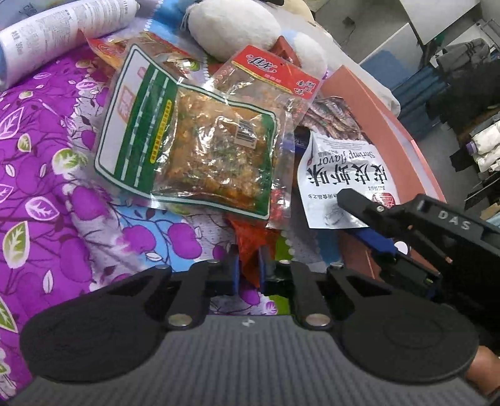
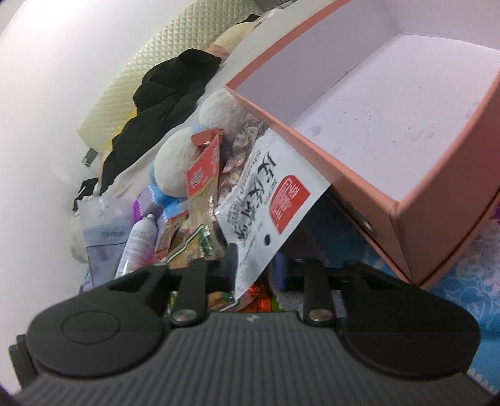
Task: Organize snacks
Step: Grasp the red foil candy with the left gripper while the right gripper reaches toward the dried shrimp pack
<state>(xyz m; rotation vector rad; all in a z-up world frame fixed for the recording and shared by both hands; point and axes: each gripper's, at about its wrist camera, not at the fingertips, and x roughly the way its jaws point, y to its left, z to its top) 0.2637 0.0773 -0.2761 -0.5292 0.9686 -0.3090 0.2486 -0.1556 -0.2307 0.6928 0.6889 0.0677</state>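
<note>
My left gripper [image 1: 250,268] is shut on the corner of an orange-red snack packet [image 1: 250,246] that lies under the pile on the purple floral bedspread [image 1: 47,193]. Above it lies a green-bordered clear packet [image 1: 193,146] of orange snack. It overlaps a clear packet with a red header [image 1: 275,71]. My right gripper [image 1: 359,220] [image 2: 254,268] is shut on the edge of a white shrimp-flavour packet [image 1: 337,168] [image 2: 265,200]. That packet leans up against the open pink box [image 2: 437,218], whose white inside is bare.
A white plush toy [image 1: 234,25] [image 2: 175,165] and a white spray can [image 1: 47,31] [image 2: 140,240] lie beyond the snacks. The pink box's wall [image 1: 375,103] stands on the right of the pile. Black clothing [image 2: 168,93] is heaped near the wall.
</note>
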